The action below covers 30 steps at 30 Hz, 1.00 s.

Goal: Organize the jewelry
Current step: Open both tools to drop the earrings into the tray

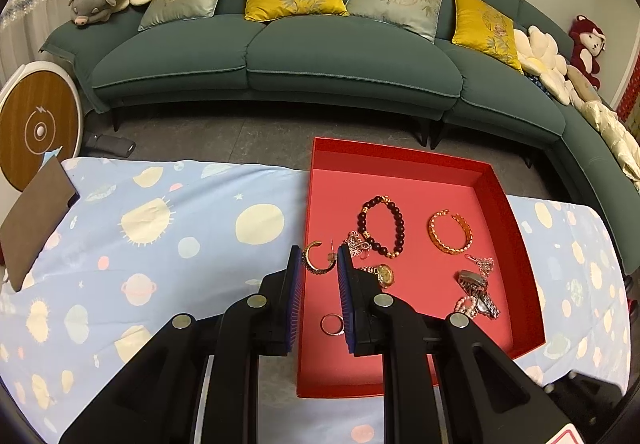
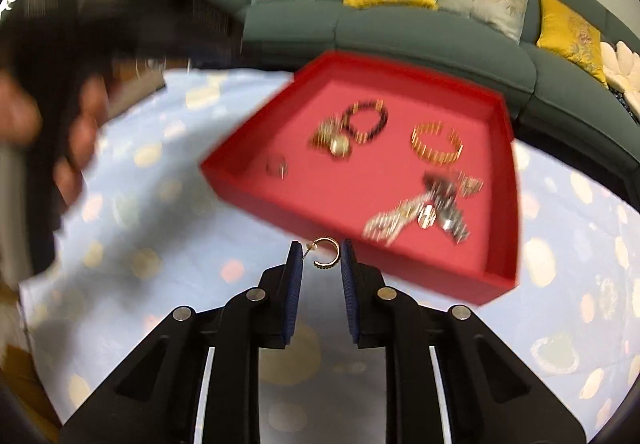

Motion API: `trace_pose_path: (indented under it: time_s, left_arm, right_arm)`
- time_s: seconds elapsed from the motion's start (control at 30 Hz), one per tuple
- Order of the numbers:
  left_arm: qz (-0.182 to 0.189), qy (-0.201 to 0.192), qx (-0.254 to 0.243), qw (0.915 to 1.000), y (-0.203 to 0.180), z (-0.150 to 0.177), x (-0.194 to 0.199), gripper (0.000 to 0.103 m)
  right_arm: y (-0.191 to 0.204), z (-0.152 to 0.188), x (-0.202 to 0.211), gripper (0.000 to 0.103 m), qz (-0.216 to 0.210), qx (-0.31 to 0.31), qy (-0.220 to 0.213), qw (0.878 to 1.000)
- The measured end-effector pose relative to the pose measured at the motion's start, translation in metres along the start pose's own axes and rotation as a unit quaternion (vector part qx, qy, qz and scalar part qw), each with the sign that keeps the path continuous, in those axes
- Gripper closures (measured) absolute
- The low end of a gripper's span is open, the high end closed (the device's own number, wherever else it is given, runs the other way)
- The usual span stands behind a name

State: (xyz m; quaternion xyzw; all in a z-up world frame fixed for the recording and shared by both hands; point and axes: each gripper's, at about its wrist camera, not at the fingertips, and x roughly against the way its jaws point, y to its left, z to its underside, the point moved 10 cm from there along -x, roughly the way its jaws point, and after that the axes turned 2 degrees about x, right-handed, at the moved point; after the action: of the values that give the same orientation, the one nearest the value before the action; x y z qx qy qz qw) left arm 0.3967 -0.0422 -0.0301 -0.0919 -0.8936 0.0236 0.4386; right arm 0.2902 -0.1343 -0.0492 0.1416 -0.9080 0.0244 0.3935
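Observation:
A red tray (image 1: pixel 516 228) lies on the blue patterned cloth and holds jewelry: a dark bead bracelet (image 1: pixel 382 226), an orange bangle (image 1: pixel 450 232), a ring (image 1: pixel 332 324), a gold watch (image 1: pixel 384 275) and a pile of silver pieces (image 1: pixel 478 296). My left gripper (image 1: pixel 319 262) is shut on a gold hoop earring (image 1: pixel 318 259), held just above the tray floor. My right gripper (image 2: pixel 320 254) is shut on a second gold hoop earring (image 2: pixel 329 254), held above the cloth in front of the tray (image 2: pixel 352 211). The right wrist view is motion-blurred.
A green sofa (image 1: pixel 320 55) with cushions stands behind the table. A brown card (image 1: pixel 36 219) lies at the cloth's left edge beside a round white device (image 1: pixel 38 123). In the right wrist view, the person's hand and the other gripper (image 2: pixel 60 91) fill the upper left.

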Motion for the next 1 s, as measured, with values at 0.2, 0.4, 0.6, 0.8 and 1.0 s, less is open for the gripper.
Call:
trace_pose_path:
  time_s: [0.2, 0.4, 0.6, 0.8, 1.0]
  left_arm:
    - [0.011, 0.013, 0.004, 0.9998, -0.013, 0.002, -0.014, 0.088]
    - [0.027, 0.034, 0.019, 0.9989, -0.022, 0.005, -0.039, 0.087]
    - [0.030, 0.055, 0.044, 0.9971, -0.022, 0.012, -0.062, 0.086]
    - [0.016, 0.057, 0.050, 0.9970, -0.020, 0.016, -0.071, 0.072]
    - [0.012, 0.056, 0.043, 0.9975, -0.024, 0.017, -0.074, 0.072]
  right_arm:
    - [-0.045, -0.058, 0.000, 0.084, 0.031, -0.055, -0.050, 0.997]
    - [-0.072, -0.069, -0.031, 0.084, 0.028, -0.103, -0.050, 0.993]
    - [-0.079, -0.067, -0.051, 0.076, 0.020, -0.120, -0.046, 0.992]
    - [-0.083, -0.064, -0.056, 0.063, 0.027, -0.122, -0.052, 0.991]
    - [-0.085, -0.065, -0.055, 0.063, 0.025, -0.125, -0.056, 0.990]
